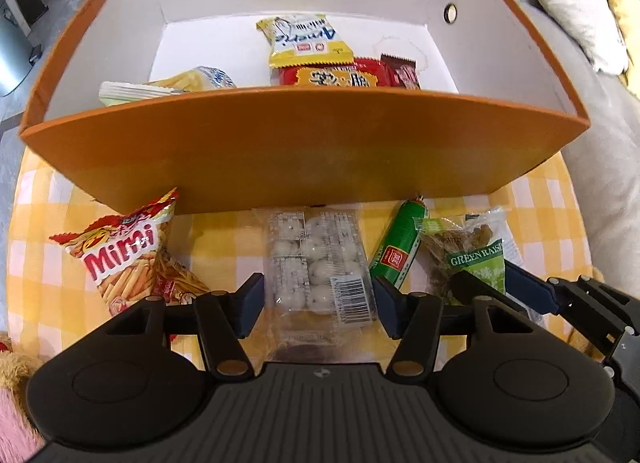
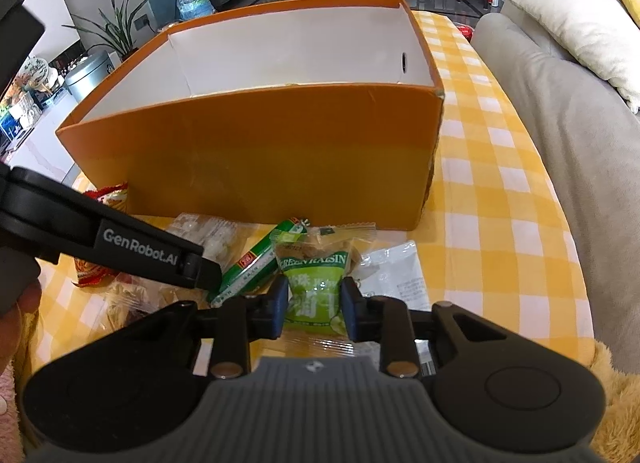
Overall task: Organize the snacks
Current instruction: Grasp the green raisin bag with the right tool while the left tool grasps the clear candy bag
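Observation:
An orange box (image 1: 304, 151) with white inside walls stands on the yellow checked cloth; it also shows in the right wrist view (image 2: 260, 159). Several snack packets (image 1: 304, 41) lie inside it. My left gripper (image 1: 318, 303) is open, its jaws either side of a clear pack of white sweets (image 1: 320, 259). A red Mimi packet (image 1: 124, 255) lies left of it, a green sausage (image 1: 396, 251) right. My right gripper (image 2: 314, 309) has its pads against the sides of a green raisin bag (image 2: 314, 279), which lies on the cloth; this bag shows in the left view (image 1: 468, 255).
A grey sofa with a cream cushion (image 2: 560, 111) runs along the right of the table. A clear wrapper (image 2: 396, 275) lies right of the raisin bag. The left gripper's body (image 2: 100, 239) crosses the right view at the left.

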`<state>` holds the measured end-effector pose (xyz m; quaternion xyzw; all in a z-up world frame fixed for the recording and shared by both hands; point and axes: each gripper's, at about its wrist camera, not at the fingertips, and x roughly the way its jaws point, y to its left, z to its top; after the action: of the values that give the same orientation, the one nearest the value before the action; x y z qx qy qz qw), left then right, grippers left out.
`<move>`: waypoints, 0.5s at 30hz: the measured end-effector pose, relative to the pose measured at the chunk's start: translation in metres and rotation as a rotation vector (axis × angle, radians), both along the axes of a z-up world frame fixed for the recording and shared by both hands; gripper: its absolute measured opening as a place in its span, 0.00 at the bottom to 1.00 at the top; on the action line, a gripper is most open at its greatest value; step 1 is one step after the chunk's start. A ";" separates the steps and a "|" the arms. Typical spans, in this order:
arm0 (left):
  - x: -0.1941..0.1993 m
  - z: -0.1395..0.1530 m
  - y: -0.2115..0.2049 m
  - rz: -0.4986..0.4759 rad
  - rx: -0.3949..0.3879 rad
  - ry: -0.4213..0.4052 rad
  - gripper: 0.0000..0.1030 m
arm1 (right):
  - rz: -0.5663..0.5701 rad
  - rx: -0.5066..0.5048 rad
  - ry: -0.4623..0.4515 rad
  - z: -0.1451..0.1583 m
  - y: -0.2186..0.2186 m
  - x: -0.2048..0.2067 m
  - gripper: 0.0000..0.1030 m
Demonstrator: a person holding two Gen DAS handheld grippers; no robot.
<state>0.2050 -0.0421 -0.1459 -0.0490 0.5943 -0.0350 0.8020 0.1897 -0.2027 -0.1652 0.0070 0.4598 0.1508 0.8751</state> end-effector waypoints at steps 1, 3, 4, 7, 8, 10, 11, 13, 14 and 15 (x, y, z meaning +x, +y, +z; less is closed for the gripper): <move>-0.001 0.002 0.001 0.002 -0.003 -0.004 0.64 | -0.003 0.006 0.001 0.001 -0.001 0.000 0.23; -0.005 0.007 0.001 0.001 -0.007 -0.015 0.64 | -0.010 0.013 0.005 0.003 -0.002 -0.001 0.23; -0.007 0.010 0.001 0.000 -0.009 -0.022 0.64 | -0.014 0.013 0.005 0.003 -0.003 -0.001 0.23; -0.014 0.021 0.004 0.006 -0.012 -0.046 0.64 | -0.022 0.007 -0.001 0.007 -0.004 -0.004 0.23; -0.016 0.025 0.005 0.009 -0.014 -0.053 0.64 | -0.026 0.007 -0.007 0.009 -0.005 -0.005 0.23; -0.021 0.033 0.008 0.009 -0.023 -0.063 0.64 | -0.033 0.009 -0.019 0.014 -0.006 -0.008 0.23; -0.024 0.037 0.010 0.007 -0.029 -0.070 0.64 | -0.035 0.010 -0.026 0.017 -0.006 -0.009 0.23; -0.029 0.046 0.011 -0.006 -0.038 -0.084 0.64 | -0.038 0.009 -0.038 0.024 -0.006 -0.014 0.23; -0.034 0.052 0.011 -0.016 -0.041 -0.092 0.64 | -0.039 0.006 -0.043 0.028 -0.006 -0.016 0.23; -0.037 0.056 0.011 -0.024 -0.044 -0.100 0.64 | -0.038 0.003 -0.046 0.032 -0.006 -0.019 0.23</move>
<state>0.1676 -0.0314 -0.0897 -0.0575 0.5532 -0.0602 0.8289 0.1711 -0.2090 -0.1336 0.0134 0.4392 0.1348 0.8881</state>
